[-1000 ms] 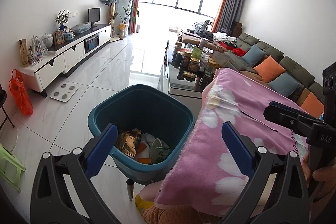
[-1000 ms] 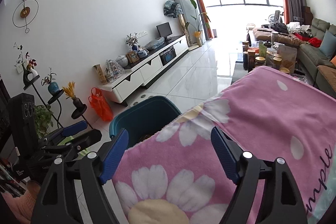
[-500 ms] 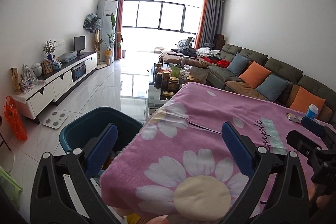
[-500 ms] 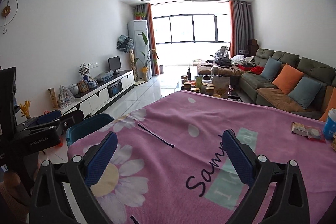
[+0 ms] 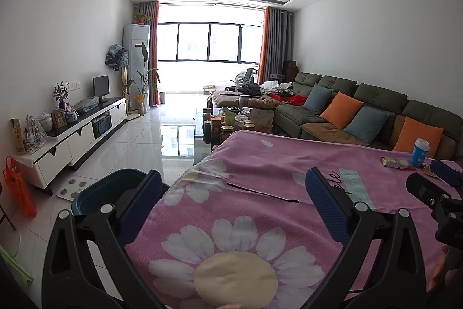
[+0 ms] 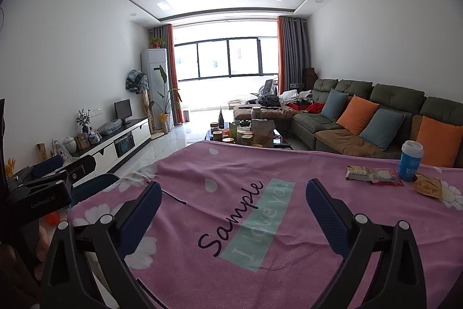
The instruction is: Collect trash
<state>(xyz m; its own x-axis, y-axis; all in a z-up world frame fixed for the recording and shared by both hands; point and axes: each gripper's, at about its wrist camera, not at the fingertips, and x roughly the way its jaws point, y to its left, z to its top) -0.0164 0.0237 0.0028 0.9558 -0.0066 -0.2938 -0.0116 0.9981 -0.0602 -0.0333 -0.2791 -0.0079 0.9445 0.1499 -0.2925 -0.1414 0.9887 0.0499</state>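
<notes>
Trash lies at the far right of the pink flowered table cover (image 6: 231, 178): a white snack wrapper (image 6: 358, 173), a red packet (image 6: 386, 176), a brown wrapper (image 6: 428, 186) and a blue cup (image 6: 410, 161). The wrappers (image 5: 395, 162) and the cup (image 5: 420, 152) also show in the left wrist view. A teal bin (image 5: 101, 193) stands on the floor at the table's left edge. My left gripper (image 5: 231, 201) is open and empty over the table's near left corner. My right gripper (image 6: 231, 207) is open and empty over the table's middle.
A green sofa with orange and blue cushions (image 6: 376, 118) runs along the right. A coffee table with several jars (image 5: 225, 123) stands beyond the table. A white TV cabinet (image 5: 78, 132) lines the left wall. An orange bag (image 5: 17, 190) stands on the floor.
Both grippers have lifted and swung right, from over the teal bin to over the table. The bin's inside has dropped out of view and the trash at the far right has come into view.
</notes>
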